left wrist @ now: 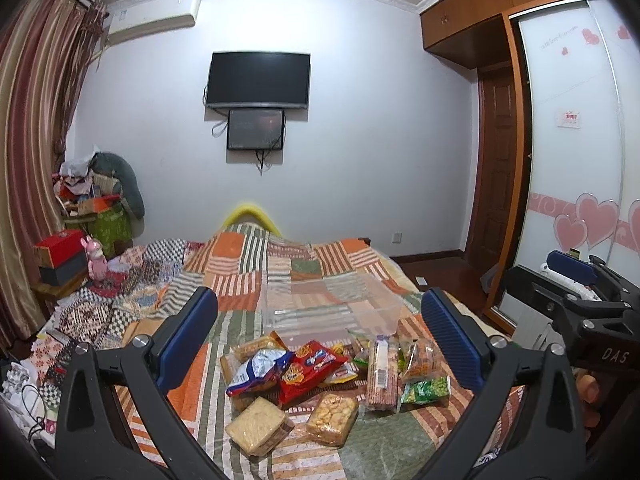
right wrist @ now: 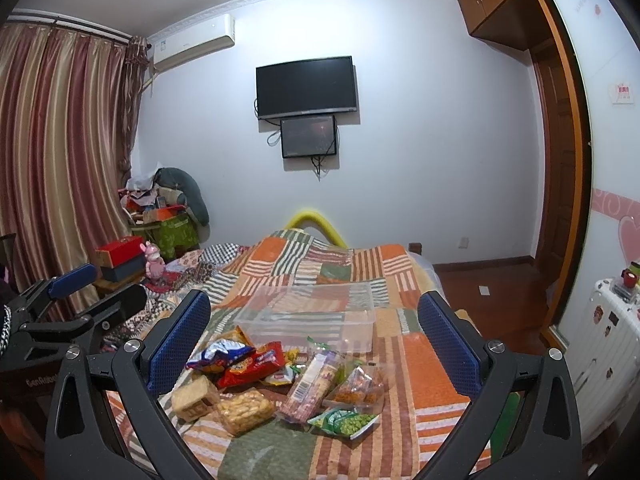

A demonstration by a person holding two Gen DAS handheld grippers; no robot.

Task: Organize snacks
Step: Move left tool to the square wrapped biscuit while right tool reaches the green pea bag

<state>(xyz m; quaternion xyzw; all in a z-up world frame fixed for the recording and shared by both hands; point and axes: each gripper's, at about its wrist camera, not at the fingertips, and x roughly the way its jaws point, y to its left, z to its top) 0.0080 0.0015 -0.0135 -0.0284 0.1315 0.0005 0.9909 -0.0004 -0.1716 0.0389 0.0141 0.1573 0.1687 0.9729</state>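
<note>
A pile of snack packs lies on the patchwork bed: a red bag [left wrist: 310,368] [right wrist: 250,366], a blue-white bag [left wrist: 256,372] [right wrist: 218,354], a pale cracker block [left wrist: 258,426] [right wrist: 194,398], a pack of yellow puffs [left wrist: 332,418] [right wrist: 244,410], a long biscuit sleeve [left wrist: 383,374] [right wrist: 312,384] and a green pea bag [left wrist: 426,390] [right wrist: 346,422]. A clear plastic bin [left wrist: 332,314] [right wrist: 308,316] stands empty just behind them. My left gripper [left wrist: 320,332] and right gripper [right wrist: 314,338] are both open and empty, hovering above the pile. The right gripper shows at the right edge in the left view [left wrist: 576,280].
The patchwork quilt [left wrist: 256,276] covers the bed. Boxes and a pink toy [left wrist: 98,262] sit at the bed's left. A wardrobe [left wrist: 568,128] and wood floor lie to the right. A white suitcase [right wrist: 604,344] stands by the wardrobe.
</note>
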